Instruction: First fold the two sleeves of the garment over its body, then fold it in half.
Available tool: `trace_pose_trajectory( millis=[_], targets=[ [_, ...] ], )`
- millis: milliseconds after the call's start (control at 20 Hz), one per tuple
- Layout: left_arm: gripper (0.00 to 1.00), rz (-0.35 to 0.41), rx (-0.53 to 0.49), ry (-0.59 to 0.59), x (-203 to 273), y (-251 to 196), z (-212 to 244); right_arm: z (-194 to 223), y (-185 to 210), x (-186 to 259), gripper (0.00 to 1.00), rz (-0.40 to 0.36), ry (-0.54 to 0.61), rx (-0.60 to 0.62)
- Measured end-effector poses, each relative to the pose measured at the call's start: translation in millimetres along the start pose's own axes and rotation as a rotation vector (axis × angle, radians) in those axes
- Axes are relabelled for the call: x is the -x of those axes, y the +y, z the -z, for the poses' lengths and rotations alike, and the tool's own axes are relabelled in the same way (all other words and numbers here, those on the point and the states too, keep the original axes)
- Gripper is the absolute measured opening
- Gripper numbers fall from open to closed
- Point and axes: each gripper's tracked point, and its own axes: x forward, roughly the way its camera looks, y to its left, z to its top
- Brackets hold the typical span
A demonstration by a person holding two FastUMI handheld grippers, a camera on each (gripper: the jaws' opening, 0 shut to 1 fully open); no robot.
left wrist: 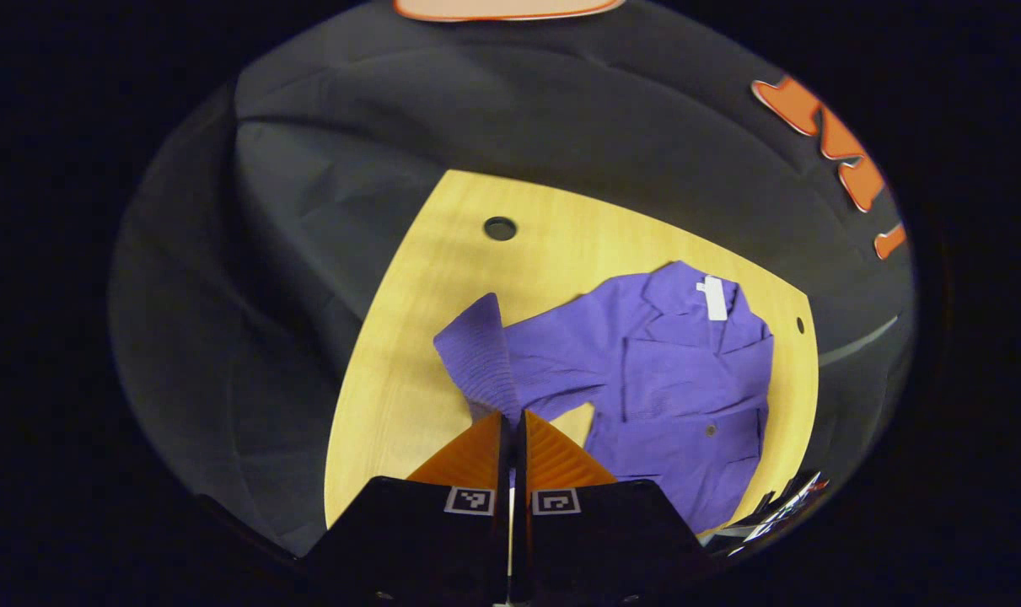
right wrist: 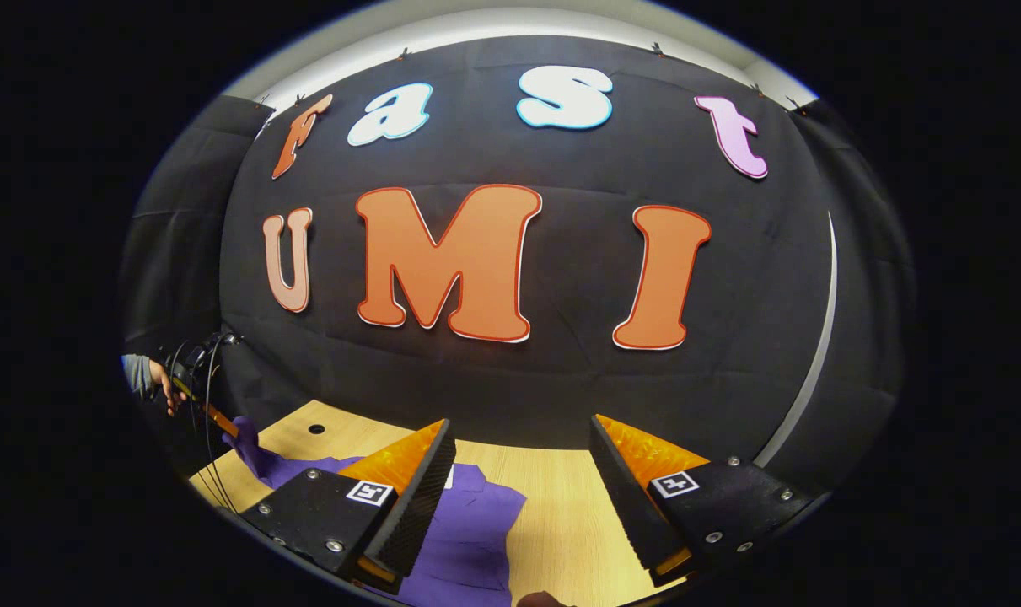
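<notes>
The purple garment [left wrist: 670, 379] lies flat on the wooden table [left wrist: 409, 337], in the lower right part of the left gripper view, with its collar and a white tag toward the upper right. One sleeve [left wrist: 485, 362] is raised from the table and goes up toward the centre-left of the frame, with its ribbed cuff at the top. The left gripper [left wrist: 513, 421] has its fingers pressed together on this sleeve, at the bottom centre of the frame, so it is holding the cloth. In the right gripper view this gripper and a person's hand [right wrist: 166, 389] appear small at the left edge, with the lifted sleeve below them.

The right gripper [right wrist: 523, 438] hangs above the table with its jaws wide apart and nothing between them. Part of the garment is in the lower left of that view.

I judge that the first sleeve fold is in progress. To do it well, the sleeve should be carried across the body toward the buttons and laid flat, without pulling the whole garment along. The free gripper could press on the body to keep it in place.

The table is light wood with a round cable hole [left wrist: 500, 228] near its far edge. Black cloth walls close the booth behind it.
</notes>
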Motion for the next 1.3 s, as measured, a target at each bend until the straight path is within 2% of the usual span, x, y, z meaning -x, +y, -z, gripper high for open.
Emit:
trace_pose_trajectory(
  millis=[400, 850, 1200, 1300],
  targets=[
    [0.02, 0.111, -0.180, -0.024, 4, -142, -36, 17, -37, 8, 0.95, 0.039, 0.008, -0.048],
    [0.02, 0.250, -0.391, -0.006, -9, -322, -46, 39, -63, 20, 0.95, 0.081, 0.024, -0.089],
    [0.02, 0.338, -0.455, 0.041, -38, -424, -29, 55, -87, 28, 0.95, 0.109, 0.051, -0.123],
    [0.02, 0.327, -0.475, 0.032, -49, -437, -27, 60, -94, 30, 0.95, 0.118, 0.059, -0.133]
  ],
)
